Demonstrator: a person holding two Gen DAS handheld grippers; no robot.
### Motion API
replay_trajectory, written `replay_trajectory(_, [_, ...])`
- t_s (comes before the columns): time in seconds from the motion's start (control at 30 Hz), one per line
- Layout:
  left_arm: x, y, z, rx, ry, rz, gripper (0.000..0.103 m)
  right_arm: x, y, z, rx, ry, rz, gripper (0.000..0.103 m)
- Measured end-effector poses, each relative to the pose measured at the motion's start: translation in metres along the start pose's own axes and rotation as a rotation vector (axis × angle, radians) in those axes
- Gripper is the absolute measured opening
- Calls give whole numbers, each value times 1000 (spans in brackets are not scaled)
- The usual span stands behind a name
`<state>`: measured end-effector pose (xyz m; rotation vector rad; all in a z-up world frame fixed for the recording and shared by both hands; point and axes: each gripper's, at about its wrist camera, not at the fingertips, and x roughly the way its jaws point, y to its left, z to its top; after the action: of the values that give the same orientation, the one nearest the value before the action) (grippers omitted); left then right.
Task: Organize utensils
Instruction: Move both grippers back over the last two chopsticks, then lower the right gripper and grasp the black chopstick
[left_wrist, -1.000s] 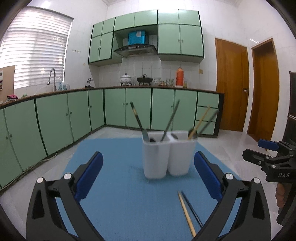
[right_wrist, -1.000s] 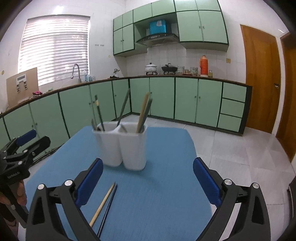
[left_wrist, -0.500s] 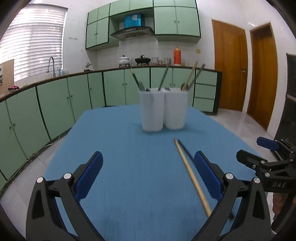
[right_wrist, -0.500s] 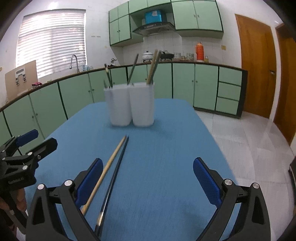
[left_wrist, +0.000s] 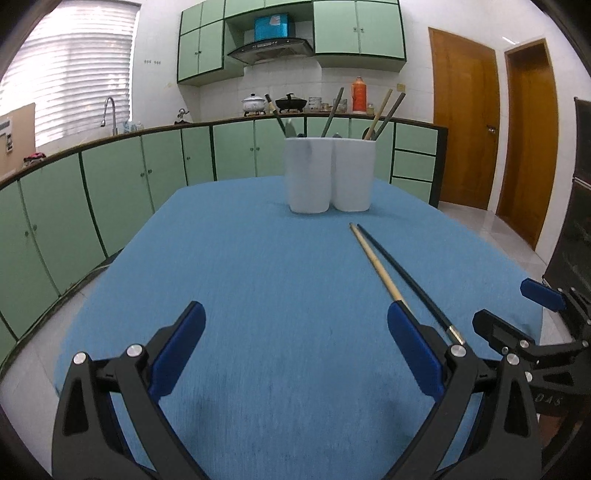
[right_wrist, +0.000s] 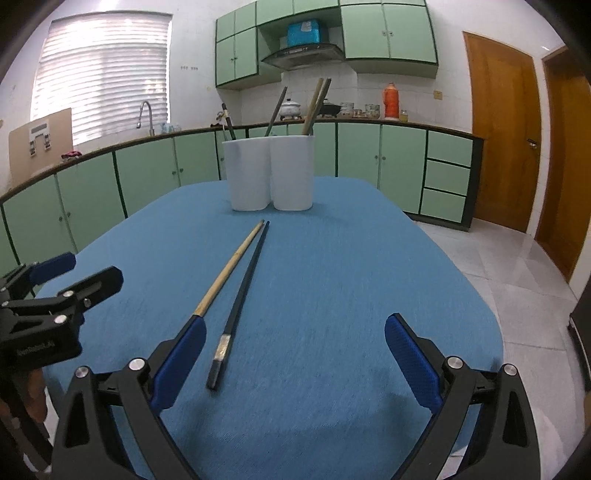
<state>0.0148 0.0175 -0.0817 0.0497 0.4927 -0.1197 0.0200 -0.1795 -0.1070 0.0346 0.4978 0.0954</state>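
Note:
A white two-part utensil holder stands at the far end of the blue table with several utensils upright in it. A wooden chopstick and a black chopstick lie side by side on the cloth in front of it. My left gripper is open and empty, low over the near table, left of the chopsticks. My right gripper is open and empty; the black chopstick's near end lies between its fingers, closer to the left one.
Each gripper shows in the other's view: the right one at the right edge, the left one at the left edge. Green kitchen cabinets run behind the table. Wooden doors stand at the right.
Both grippers have pulled back and dropped lower toward the table's near end. The holder now looks farther away and the full length of both chopsticks is in view.

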Motion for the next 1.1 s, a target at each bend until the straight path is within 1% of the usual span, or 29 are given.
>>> replay_trajectory(0.1, [-3, -1, -6, -4, 4, 5, 96, -6, 10, -9, -24, -18, -8, 88])
replay_trajectory(0.2, [-7, -1, -10, -2, 1, 7, 96, -8, 19, -15, -50, -18, 5, 82])
replay_trajectory(0.27, [-11, 0, -12, -6, -3, 10, 96, -7, 23, -17, -59, -15, 11, 74])
replay_trajectory(0.3, [-12, 0, -13, -8, -5, 11, 96, -7, 25, -19, -61, -12, 12, 73])
replay_trajectory(0.33, [-13, 1, -13, -11, -6, 13, 96, -6, 25, -20, -61, -8, 10, 70])
replay_trajectory(0.37, [-15, 2, -15, -15, -7, 15, 96, -6, 25, -21, -58, -4, 8, 64])
replay_trajectory(0.4, [-16, 3, -15, -19, -8, 16, 96, -5, 25, -22, -51, 3, 9, 63])
replay_trajectory(0.47, [-17, 4, -16, -24, -8, 18, 96, -2, 25, -24, -40, 12, 8, 55])
replay_trajectory(0.53, [-19, 4, -17, -27, -9, 18, 96, -1, 25, -26, -32, 14, 5, 52])
replay_trajectory(0.7, [-19, 3, -17, -29, -8, 14, 96, 1, 29, -28, -36, 4, -3, 40])
replay_trajectory(0.77, [-20, 3, -15, -30, -11, 13, 96, 1, 29, -28, -37, 6, 2, 32])
replay_trajectory(0.8, [-19, 3, -15, -31, -12, 11, 96, 2, 29, -28, -37, 7, 6, 30])
replay_trajectory(0.87, [-19, 2, -14, -33, -12, 8, 96, 3, 30, -28, -38, 9, 16, 19])
replay_trajectory(0.9, [-19, 2, -15, -33, -11, 7, 96, 3, 31, -29, -37, 10, 20, 17])
replay_trajectory(0.97, [-20, 2, -16, -31, -12, 4, 96, 4, 31, -28, -32, 12, 32, 7])
replay_trajectory(1.1, [-22, -2, -16, -27, -14, -8, 96, 5, 30, -28, -24, 10, 45, 7])
